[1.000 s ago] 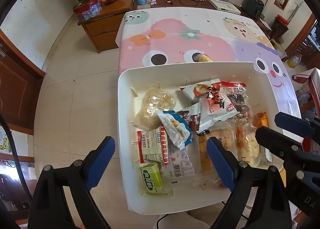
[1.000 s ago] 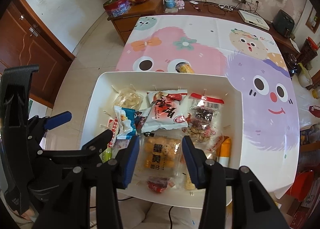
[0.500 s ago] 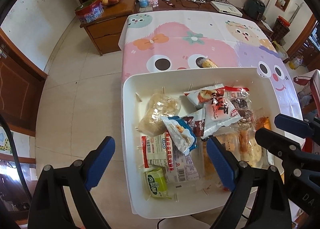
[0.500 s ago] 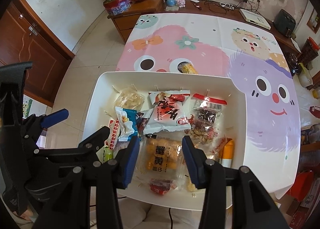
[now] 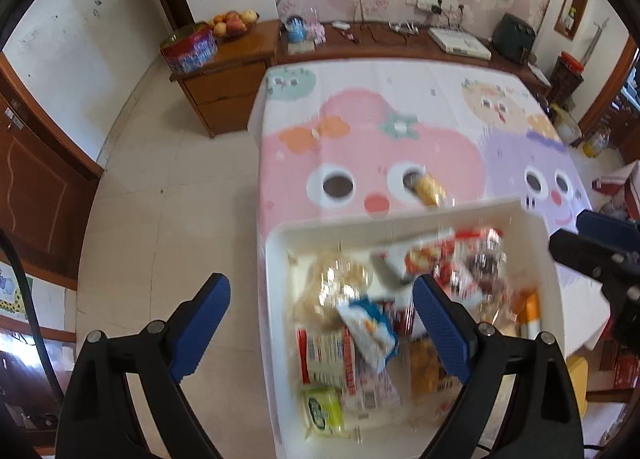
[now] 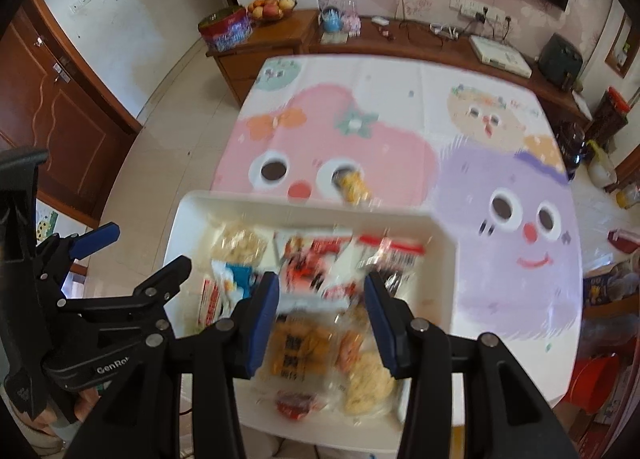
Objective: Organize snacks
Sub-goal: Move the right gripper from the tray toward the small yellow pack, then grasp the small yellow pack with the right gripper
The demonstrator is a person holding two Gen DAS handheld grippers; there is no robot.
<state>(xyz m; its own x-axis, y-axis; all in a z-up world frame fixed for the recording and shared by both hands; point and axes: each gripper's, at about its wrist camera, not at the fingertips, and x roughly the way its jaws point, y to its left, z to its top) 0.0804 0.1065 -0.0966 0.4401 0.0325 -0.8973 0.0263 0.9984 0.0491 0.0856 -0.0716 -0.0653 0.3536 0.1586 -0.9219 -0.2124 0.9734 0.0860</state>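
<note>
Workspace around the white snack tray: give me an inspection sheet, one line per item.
Surface: table under a pastel cartoon-monster tablecloth.
Job's things: white rectangular plastic tray at the near table edge, heaped with wrapped snacks: green packet, blue-and-white packet, red-and-white packet, orange-print clear bag. Labels too blurred to read.
Clutter: one yellow wrapped snack on the cloth just beyond the tray.
Grippers: left gripper open, empty, over the tray's left side; right gripper open, empty, over the tray's middle.
Cables: tangled cords on the wooden sideboard.
Surroundings: fruit bowl, round tin, brown door, tiled floor.
</note>
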